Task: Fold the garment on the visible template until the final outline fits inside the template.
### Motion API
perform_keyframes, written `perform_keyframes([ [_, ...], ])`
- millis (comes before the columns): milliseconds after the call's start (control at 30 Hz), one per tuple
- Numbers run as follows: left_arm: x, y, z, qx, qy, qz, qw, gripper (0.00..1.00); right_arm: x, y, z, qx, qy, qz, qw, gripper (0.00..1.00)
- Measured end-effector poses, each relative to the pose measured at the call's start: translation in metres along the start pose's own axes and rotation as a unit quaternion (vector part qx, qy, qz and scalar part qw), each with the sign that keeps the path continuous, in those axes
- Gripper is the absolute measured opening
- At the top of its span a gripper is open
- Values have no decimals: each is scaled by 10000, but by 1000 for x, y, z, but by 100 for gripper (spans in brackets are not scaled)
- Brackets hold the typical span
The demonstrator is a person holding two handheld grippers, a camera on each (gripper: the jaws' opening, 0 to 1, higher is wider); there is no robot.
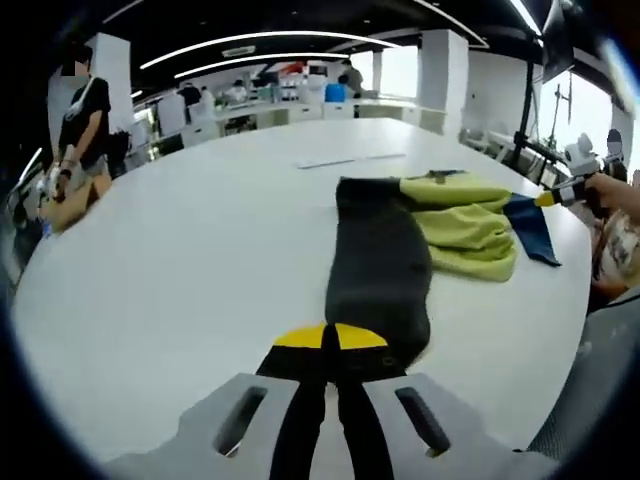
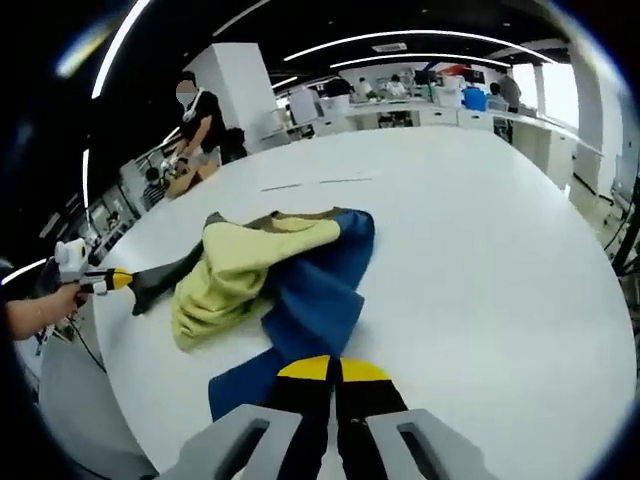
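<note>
Your left gripper has its two yellow-tipped jaws pressed together on the near end of the garment, on its dark sleeve-like part, which runs away from you across the white table. In the left gripper view the garment lies on the right half of the table: the dark part in the middle, a crumpled yellow-green part to the right of it, and a blue part at the far right edge, where your right gripper comes into the picture with its jaws closed on the blue cloth. In the right gripper view your right gripper clamps the near blue end of the garment, and your left gripper holds the dark end at the left. Two thin line marks lie on the table beyond the garment. A person stands at the far left side of the table.
</note>
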State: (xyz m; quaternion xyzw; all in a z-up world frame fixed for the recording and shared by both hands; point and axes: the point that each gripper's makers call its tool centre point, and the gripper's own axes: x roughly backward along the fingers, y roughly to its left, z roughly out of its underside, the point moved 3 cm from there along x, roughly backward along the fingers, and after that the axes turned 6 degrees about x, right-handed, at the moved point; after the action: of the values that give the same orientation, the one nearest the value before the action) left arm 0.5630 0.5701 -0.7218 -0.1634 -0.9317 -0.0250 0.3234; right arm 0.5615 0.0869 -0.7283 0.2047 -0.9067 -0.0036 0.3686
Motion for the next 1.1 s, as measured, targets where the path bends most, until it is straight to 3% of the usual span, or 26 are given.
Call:
perform_keyframes([
  [233, -7, 35, -4, -143, 184, -377, 9990, 0, 3, -27, -2, 70, 123, 185, 9997, 0],
  [1100, -14, 87, -5, -261, 661, -1089, 9915, 0, 9, -102, -15, 527, 627, 891, 9927, 0],
])
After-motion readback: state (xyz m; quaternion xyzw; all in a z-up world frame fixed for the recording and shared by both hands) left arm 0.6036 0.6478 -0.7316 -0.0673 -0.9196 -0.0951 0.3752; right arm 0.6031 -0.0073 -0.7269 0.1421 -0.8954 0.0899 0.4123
